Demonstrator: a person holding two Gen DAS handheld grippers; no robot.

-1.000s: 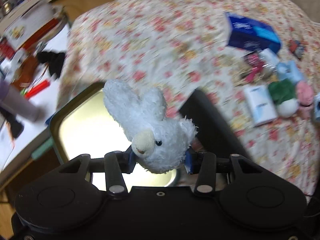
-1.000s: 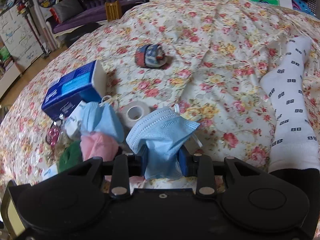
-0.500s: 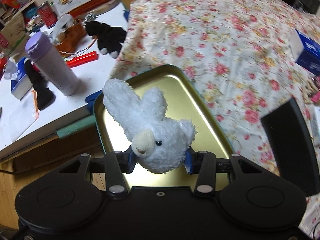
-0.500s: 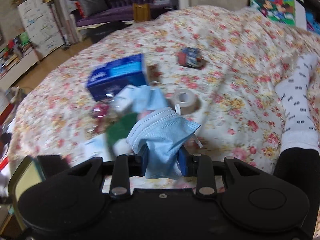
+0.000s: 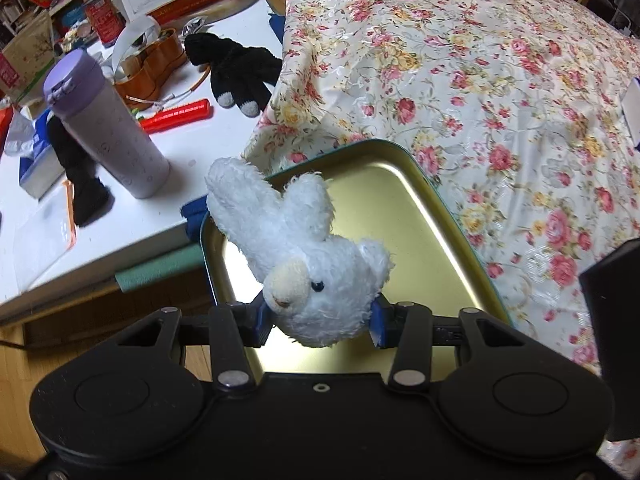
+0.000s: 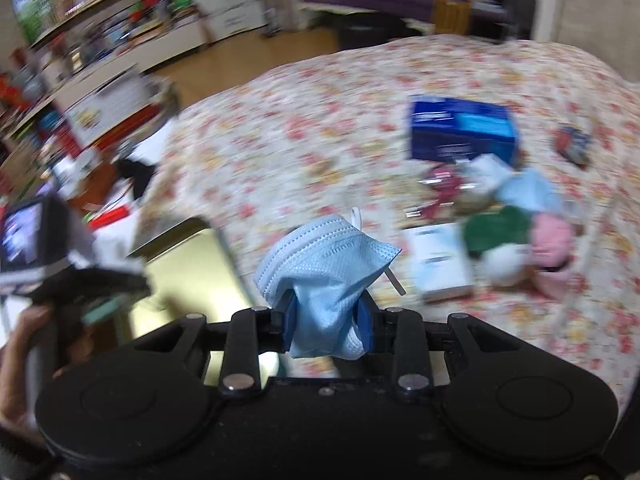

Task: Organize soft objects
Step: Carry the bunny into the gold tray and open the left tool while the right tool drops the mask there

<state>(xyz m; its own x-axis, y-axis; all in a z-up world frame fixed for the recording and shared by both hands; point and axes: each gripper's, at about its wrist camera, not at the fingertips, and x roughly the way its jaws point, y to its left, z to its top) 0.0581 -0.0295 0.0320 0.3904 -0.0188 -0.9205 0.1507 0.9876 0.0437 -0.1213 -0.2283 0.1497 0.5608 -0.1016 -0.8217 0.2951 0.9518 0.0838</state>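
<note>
The left tongs (image 5: 318, 320) pinched a white plush rabbit (image 5: 308, 264) by its head, blue pads (image 5: 260, 318) pressed into the fur on both sides, ears pointing away from the camera. The rabbit hung directly above the gold tin tray (image 5: 460, 240), which lay empty at the edge of the flowered bedspread (image 5: 480, 80), its far corner next to the white worktop (image 5: 180, 152). On the worktop beyond the tray stood a lilac bottle (image 5: 108, 128), with a red pen (image 5: 176, 115) and a black glove (image 5: 236, 68) farther back from the tray. The right tongs (image 6: 326, 330) were clamped on a crumpled light-blue face mask (image 6: 324, 264), its folded dome sticking up above the pads. In the blurred right wrist view, the tray (image 6: 188, 264) showed to the left of the mask, and the left hand (image 6: 24, 344) gripped its tool over the tray's near left side. Well to the right of the tray on the bedspread (image 6: 300, 140) lay a cluster: a dark blue box (image 6: 460, 132), a small white packet (image 6: 438, 264), a green soft item (image 6: 496, 232) and a pink one (image 6: 552, 240), with another pale-blue mask (image 6: 528, 192) among them.
</note>
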